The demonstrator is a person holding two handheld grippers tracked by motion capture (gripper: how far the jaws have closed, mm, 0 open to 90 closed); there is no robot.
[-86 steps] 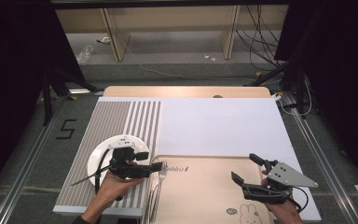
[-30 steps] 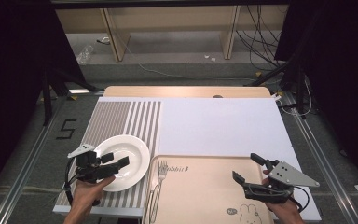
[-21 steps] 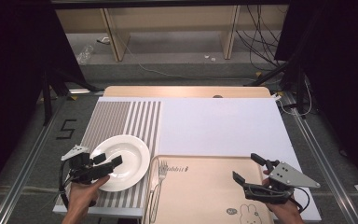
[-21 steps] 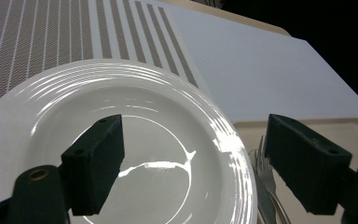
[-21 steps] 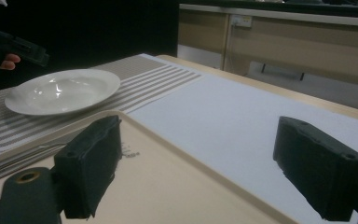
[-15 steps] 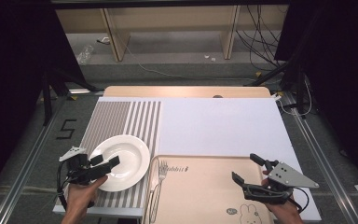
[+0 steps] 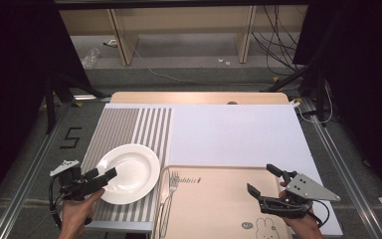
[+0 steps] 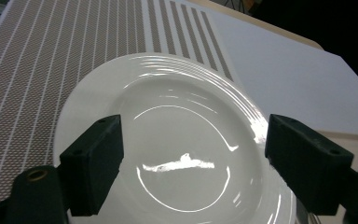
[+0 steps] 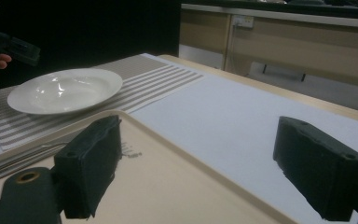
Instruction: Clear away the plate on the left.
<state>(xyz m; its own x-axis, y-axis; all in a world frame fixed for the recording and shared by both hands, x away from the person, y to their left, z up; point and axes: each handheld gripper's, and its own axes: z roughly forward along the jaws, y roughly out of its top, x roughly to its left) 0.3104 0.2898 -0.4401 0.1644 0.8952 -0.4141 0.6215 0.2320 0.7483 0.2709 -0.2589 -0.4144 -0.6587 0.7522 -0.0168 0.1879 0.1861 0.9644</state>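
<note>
From the high view, I see my left tongs [image 7: 101, 178] spread wide at the near-left rim of the white plate [image 7: 128, 173], which lies flat on the striped mat [image 7: 129, 132]; nothing is gripped. My right tongs [image 7: 262, 182] hover wide over the tray [image 7: 214, 199], likely parked clear. The left gripper view has the plate [image 8: 168, 154] just ahead, between my jaws. In the right gripper view, it [image 9: 65, 91] sits well off, ahead and left.

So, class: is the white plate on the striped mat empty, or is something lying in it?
Empty. The white plate shows only bare glossy surface with light reflections, and the left gripper hangs open above it.
</note>
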